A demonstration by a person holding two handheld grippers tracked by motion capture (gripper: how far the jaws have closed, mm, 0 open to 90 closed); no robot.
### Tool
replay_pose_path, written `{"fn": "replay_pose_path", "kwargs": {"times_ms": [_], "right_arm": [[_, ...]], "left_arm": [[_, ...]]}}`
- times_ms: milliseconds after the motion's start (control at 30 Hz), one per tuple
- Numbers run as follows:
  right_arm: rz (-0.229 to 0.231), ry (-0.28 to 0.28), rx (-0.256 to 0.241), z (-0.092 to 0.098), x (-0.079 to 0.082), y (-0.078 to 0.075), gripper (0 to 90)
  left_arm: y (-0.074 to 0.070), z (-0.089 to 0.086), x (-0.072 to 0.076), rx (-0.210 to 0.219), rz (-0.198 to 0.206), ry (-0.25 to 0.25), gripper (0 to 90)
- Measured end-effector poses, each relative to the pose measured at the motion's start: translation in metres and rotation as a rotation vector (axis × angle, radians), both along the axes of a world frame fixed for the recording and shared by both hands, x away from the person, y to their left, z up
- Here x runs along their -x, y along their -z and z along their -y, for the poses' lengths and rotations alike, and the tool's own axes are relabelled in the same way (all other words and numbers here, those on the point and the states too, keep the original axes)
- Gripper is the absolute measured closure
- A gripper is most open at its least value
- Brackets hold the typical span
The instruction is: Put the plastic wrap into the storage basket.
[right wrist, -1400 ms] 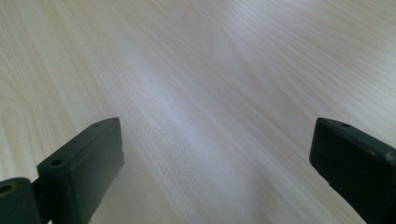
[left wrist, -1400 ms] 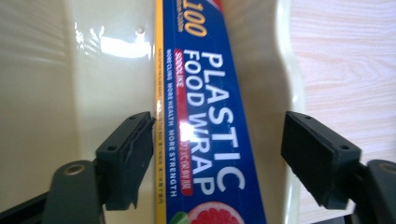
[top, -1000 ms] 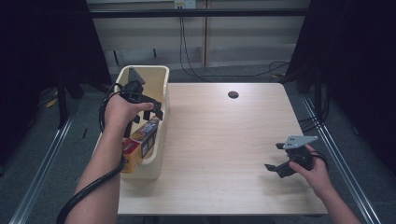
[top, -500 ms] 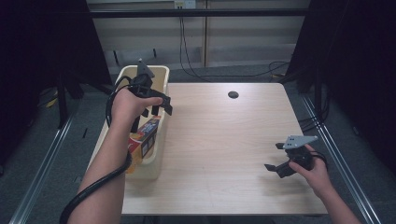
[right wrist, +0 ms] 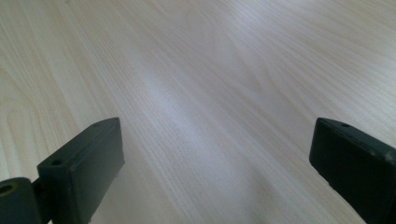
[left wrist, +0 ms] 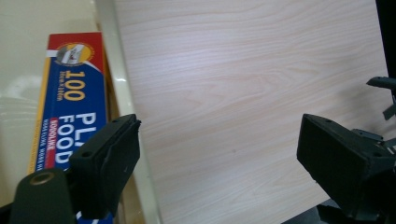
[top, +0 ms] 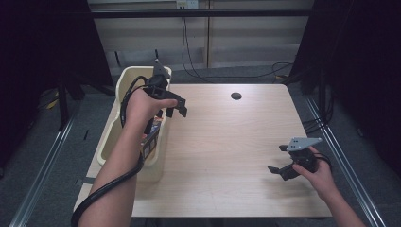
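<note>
cream bin (top: 109, 142) is sitting at table's (top: 227, 156) left edge, blue plastic-wrap box (left wrist: 70, 107) lying inside. left gripper (top: 175, 108) is being held over bin's right rim, jaws wide, nothing gripped. right gripper (top: 280, 163) is being held low near table's right edge, jaws wide, nothing gripped.

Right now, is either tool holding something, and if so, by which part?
Nothing is held. The left tool is open above the bin's rim, beside the plastic food wrap box. The right tool is open over the table.
</note>
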State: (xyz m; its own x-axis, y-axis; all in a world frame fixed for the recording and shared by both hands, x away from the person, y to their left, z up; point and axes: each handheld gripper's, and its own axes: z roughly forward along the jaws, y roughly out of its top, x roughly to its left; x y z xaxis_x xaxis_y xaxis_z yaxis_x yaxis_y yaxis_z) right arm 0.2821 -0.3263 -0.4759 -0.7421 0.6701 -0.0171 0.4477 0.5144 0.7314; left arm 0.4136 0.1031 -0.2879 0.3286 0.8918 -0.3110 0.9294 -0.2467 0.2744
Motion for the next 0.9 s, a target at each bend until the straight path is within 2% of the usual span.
{"fn": "replay_pose_path", "kwargs": {"times_ms": [100, 500, 900], "right_arm": [[-0.001, -0.002, -0.001, 0.0, 0.0, 0.0, 2.9], [0.001, -0.002, 0.0, 0.0, 0.0, 0.001, 2.9], [0.0, -0.001, 0.004, -0.001, 0.0, 0.002, 3.0]], "left_arm": [[0.001, 0.005, 0.0, -0.001, 0.01, 0.015, 12.8], [0.013, 0.024, -0.001, 0.022, 0.009, 0.056, 13.0], [0.032, 0.04, -0.002, 0.037, -0.018, 0.076, 12.6]]}}
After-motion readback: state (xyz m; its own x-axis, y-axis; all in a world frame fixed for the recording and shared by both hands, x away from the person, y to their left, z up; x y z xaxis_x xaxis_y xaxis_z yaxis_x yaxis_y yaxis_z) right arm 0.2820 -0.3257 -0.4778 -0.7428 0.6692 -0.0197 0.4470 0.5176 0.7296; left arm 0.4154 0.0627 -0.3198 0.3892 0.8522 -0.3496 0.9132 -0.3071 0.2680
